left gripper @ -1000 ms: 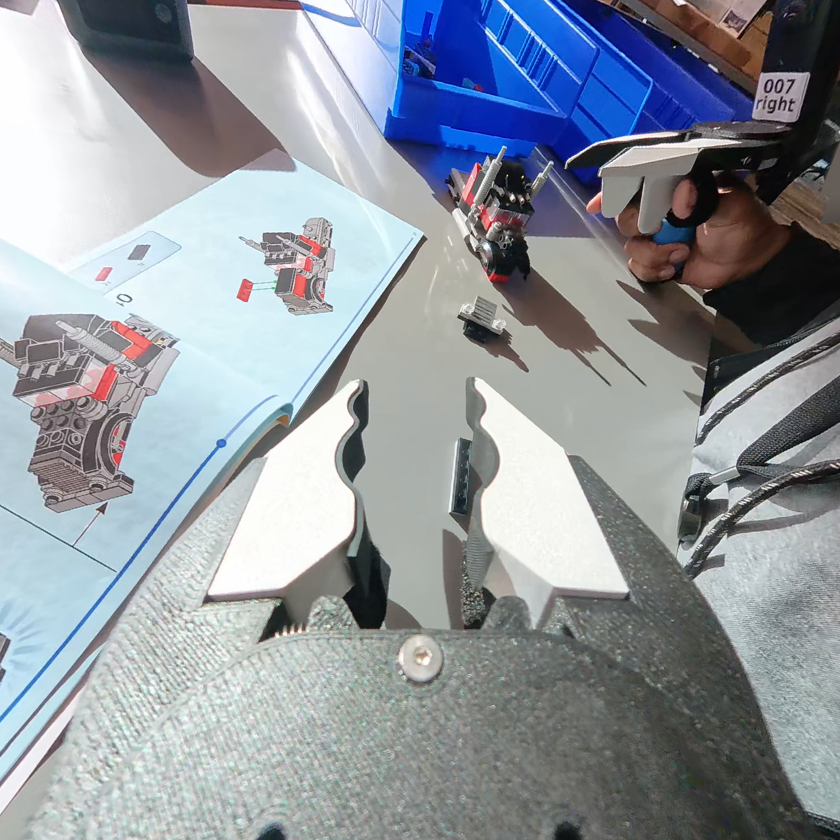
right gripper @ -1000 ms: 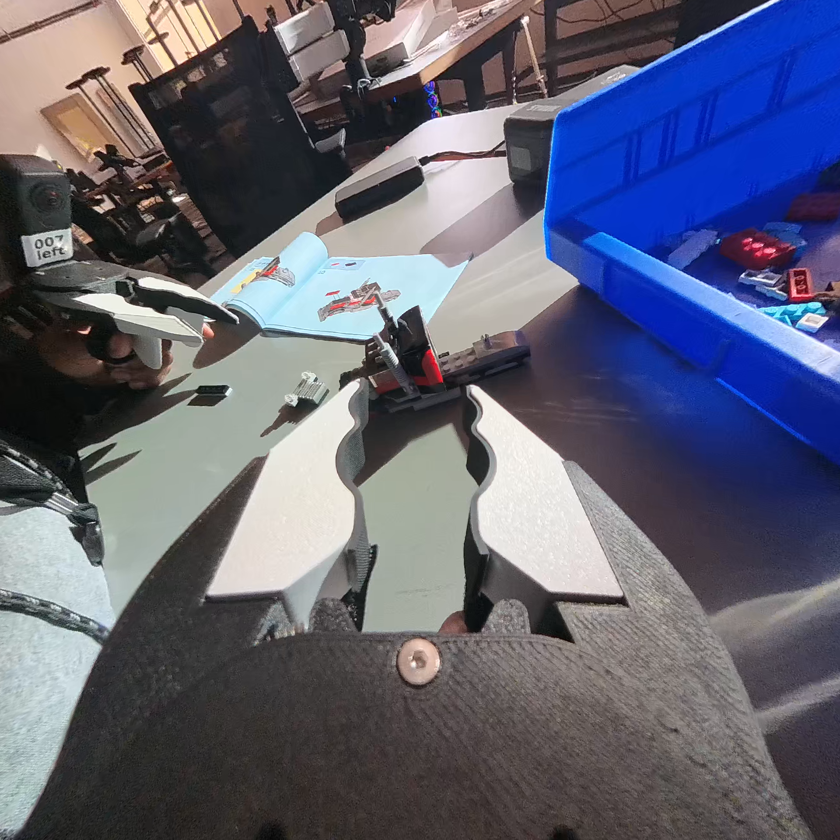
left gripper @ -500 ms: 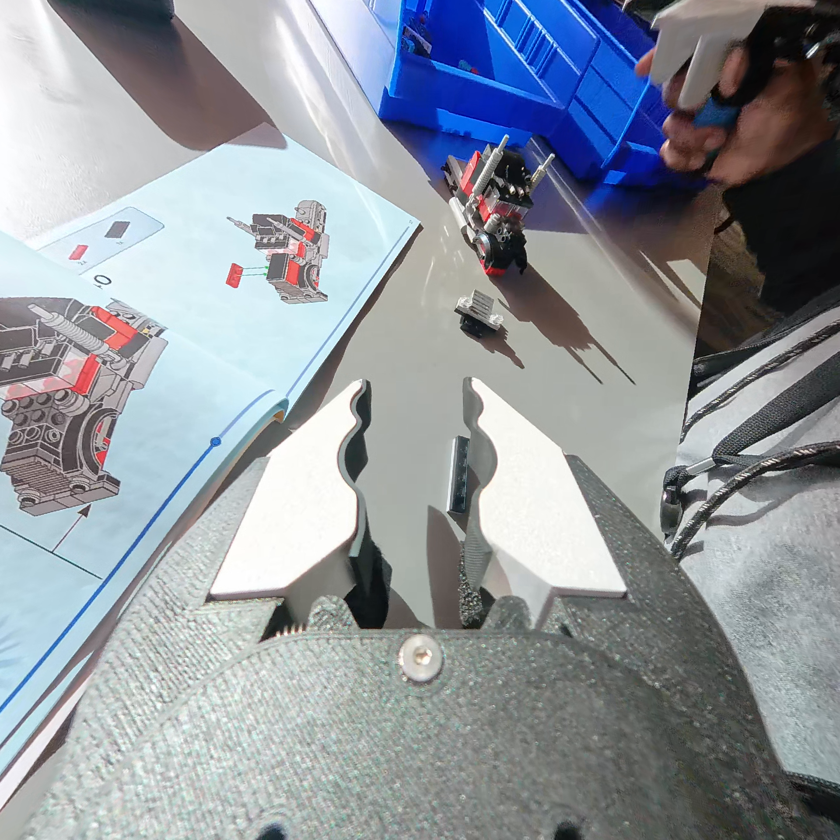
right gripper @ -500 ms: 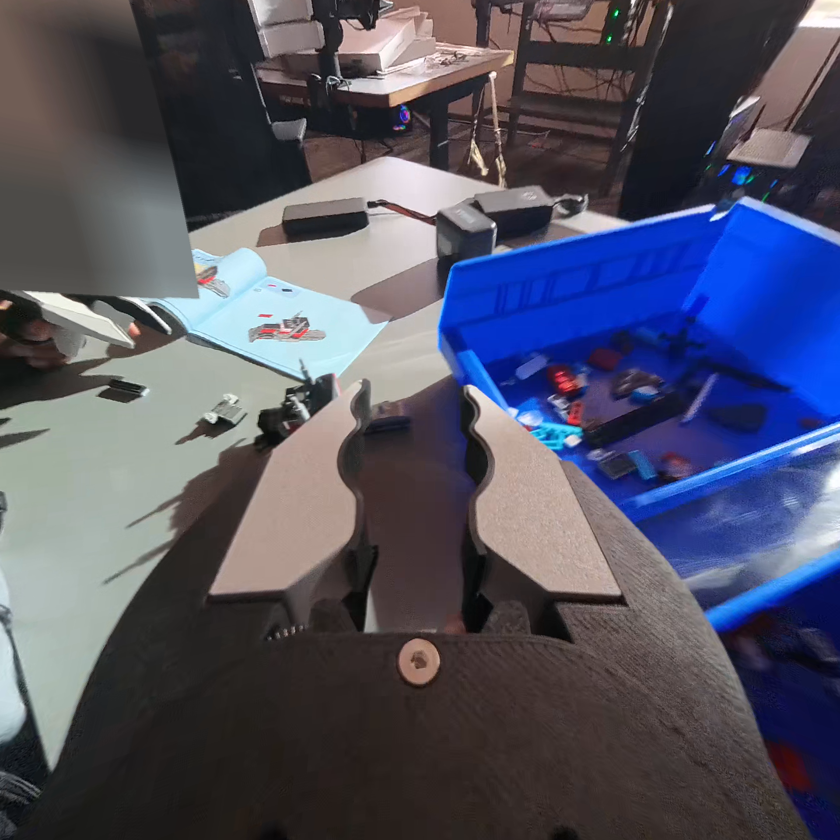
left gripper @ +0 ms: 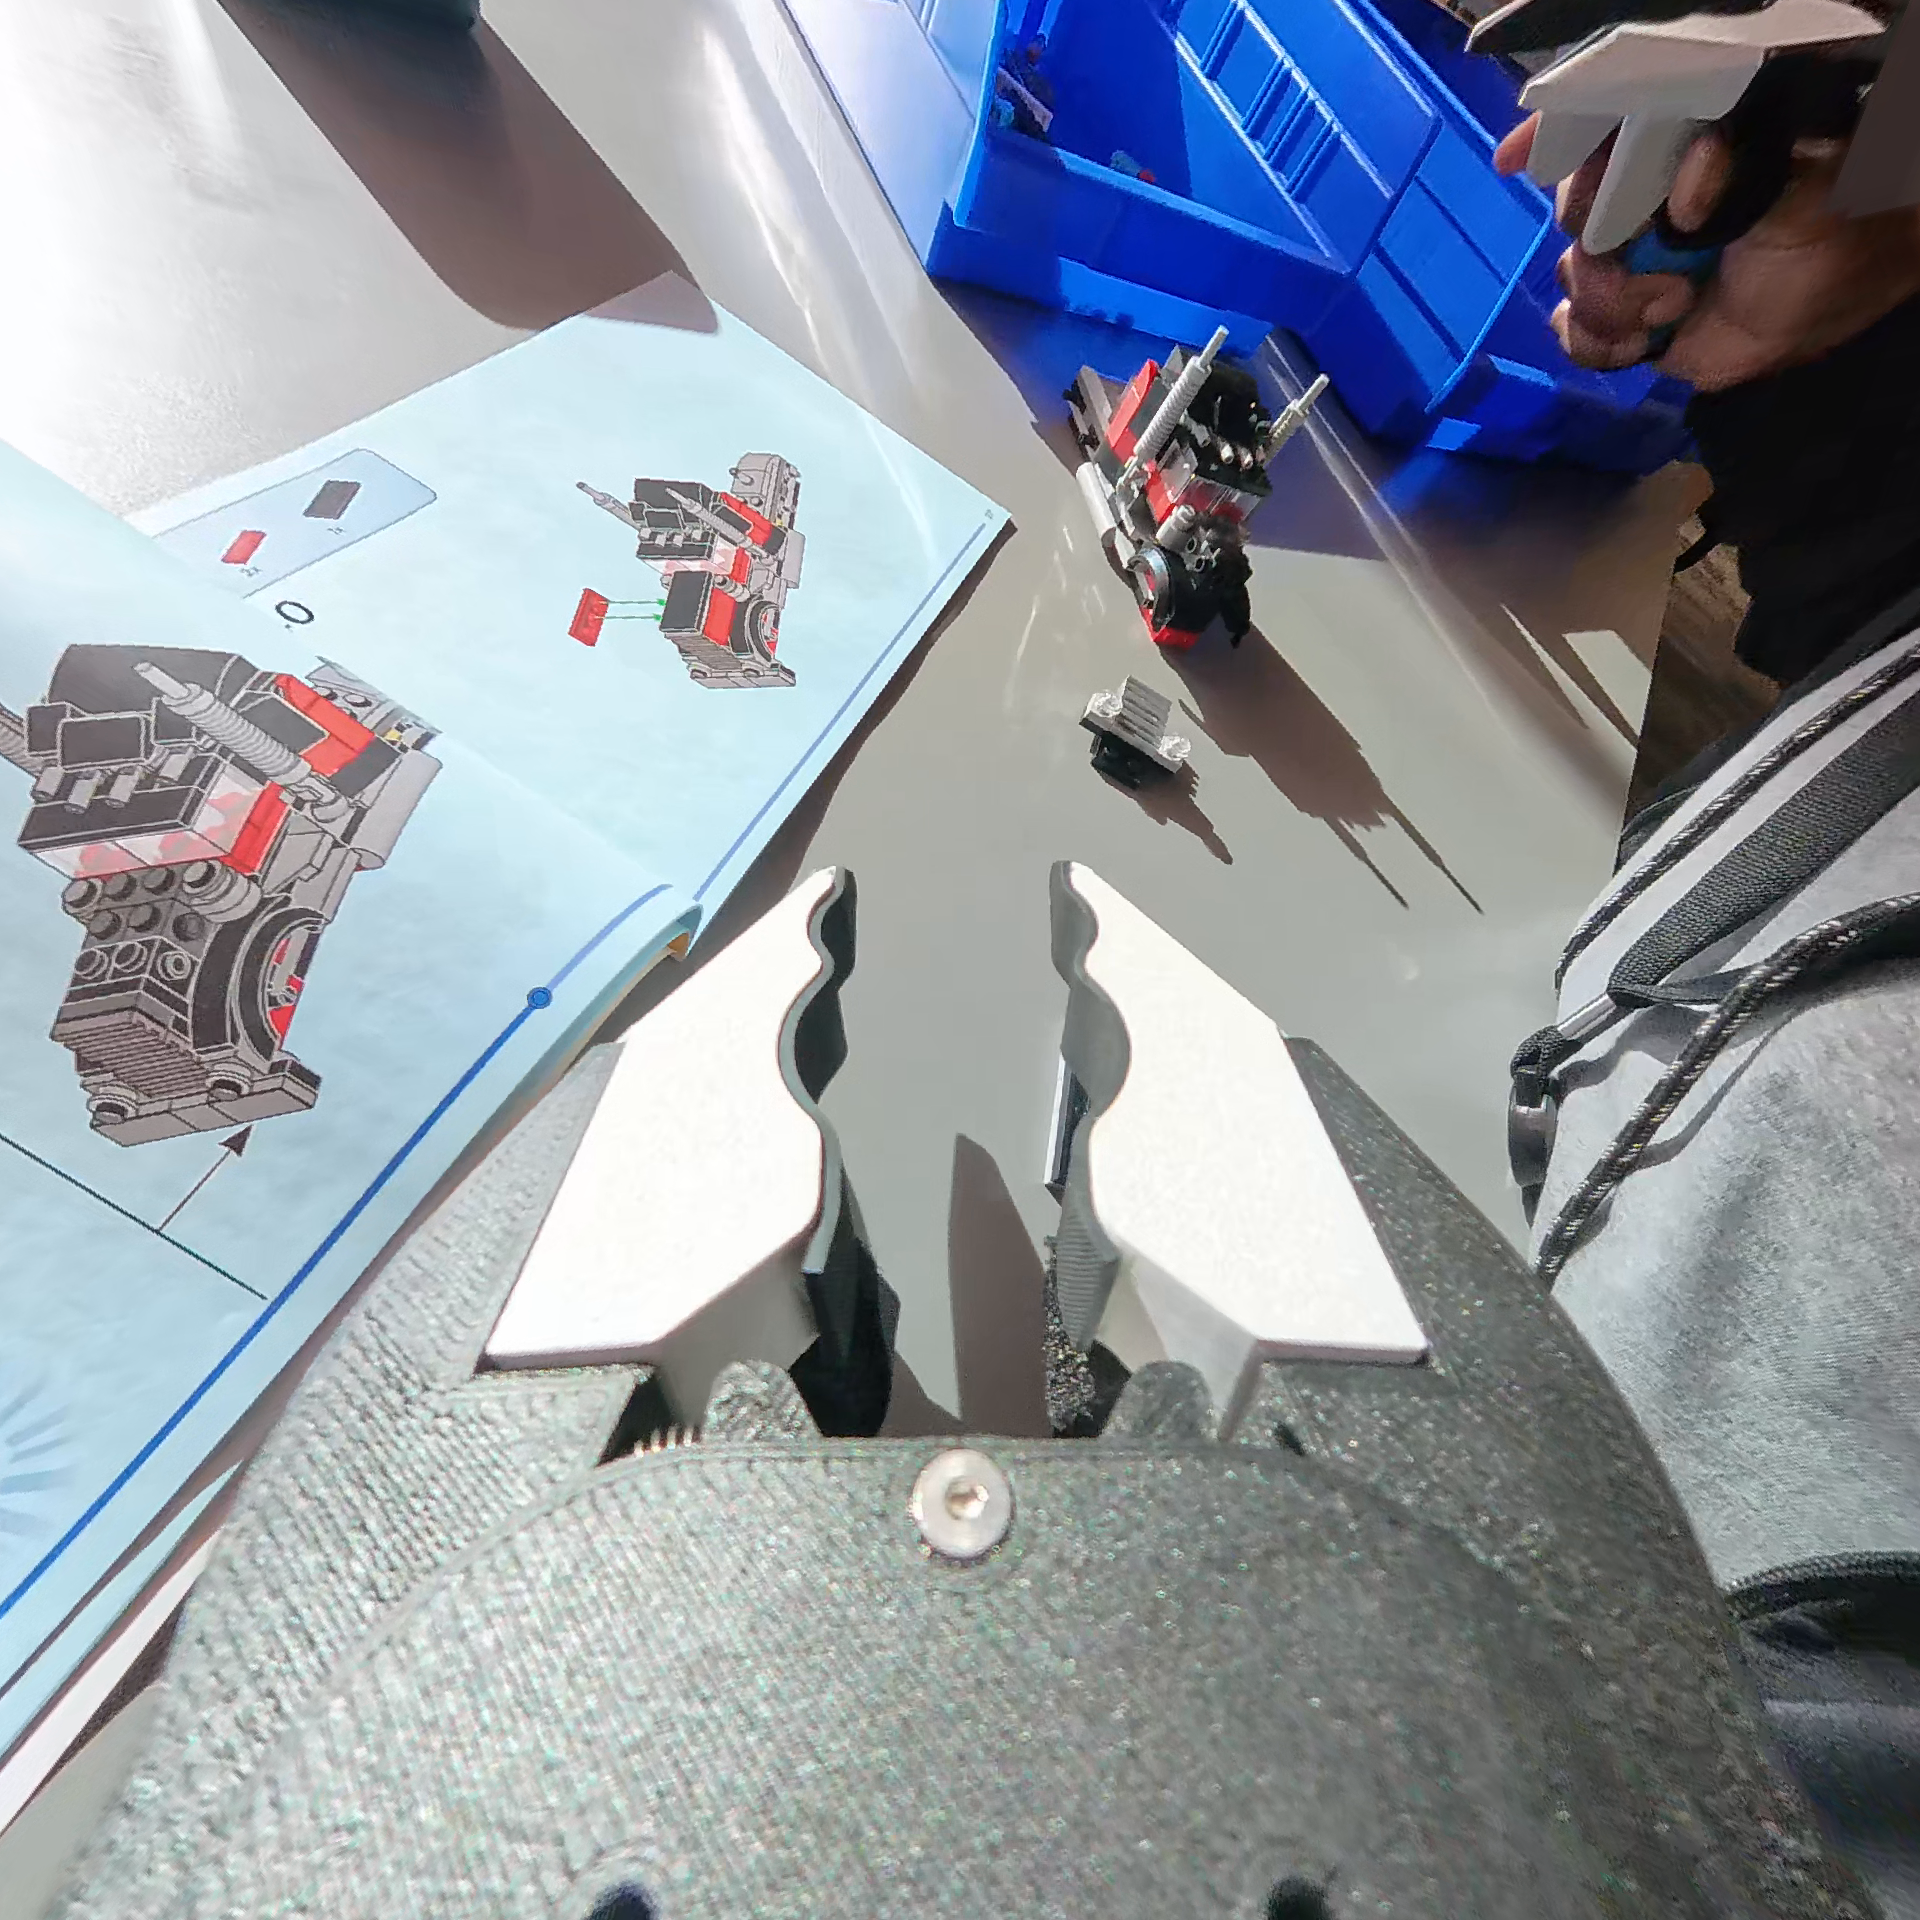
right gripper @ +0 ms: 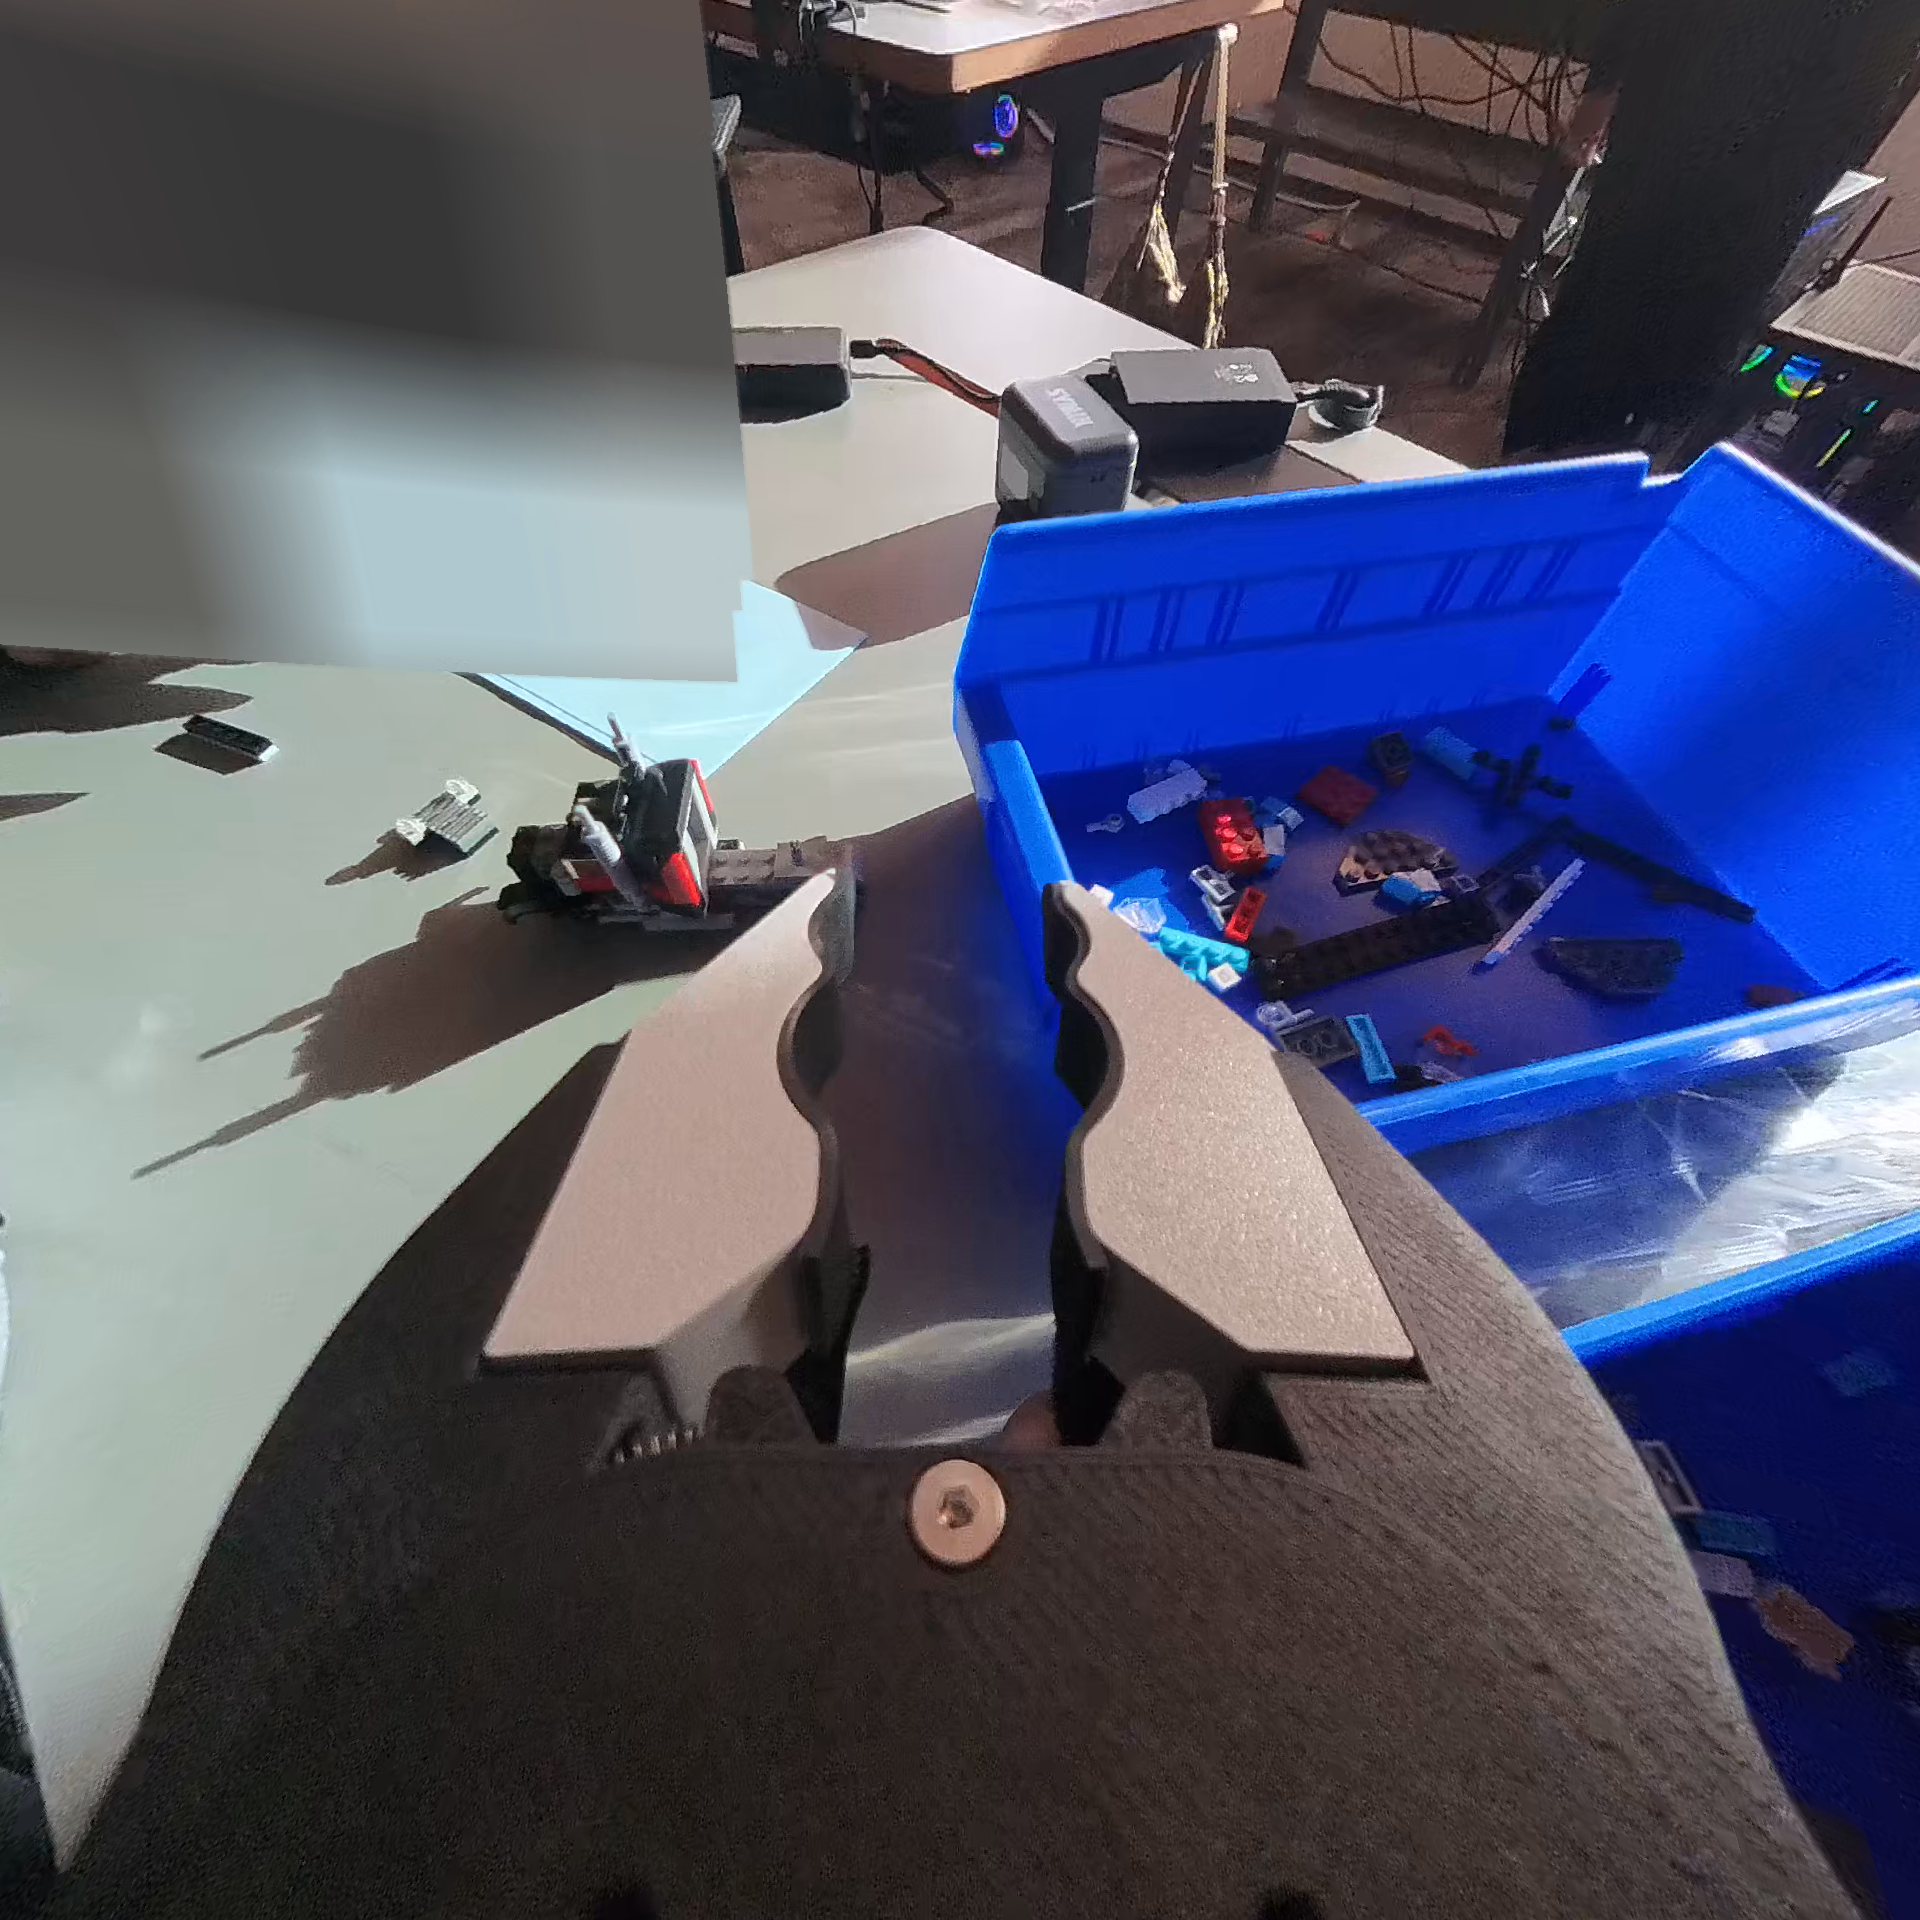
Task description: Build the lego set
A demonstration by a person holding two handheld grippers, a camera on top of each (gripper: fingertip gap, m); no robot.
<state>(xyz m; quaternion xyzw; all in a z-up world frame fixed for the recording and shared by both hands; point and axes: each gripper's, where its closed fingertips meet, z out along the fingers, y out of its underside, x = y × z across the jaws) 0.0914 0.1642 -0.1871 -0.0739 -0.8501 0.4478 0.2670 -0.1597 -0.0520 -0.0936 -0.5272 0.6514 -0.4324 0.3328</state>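
The truck (left gripper: 1174, 499) on the desk (left gripper: 987, 790) looks partly built; 2 small pieces and many bin (right gripper: 1299, 623) parts remain. Both jaws are released and empty.

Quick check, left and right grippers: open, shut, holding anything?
Left gripper: open, holding nothing; a small black plate lies on the table by its right finger.
Right gripper: open, empty, near the blue bin.
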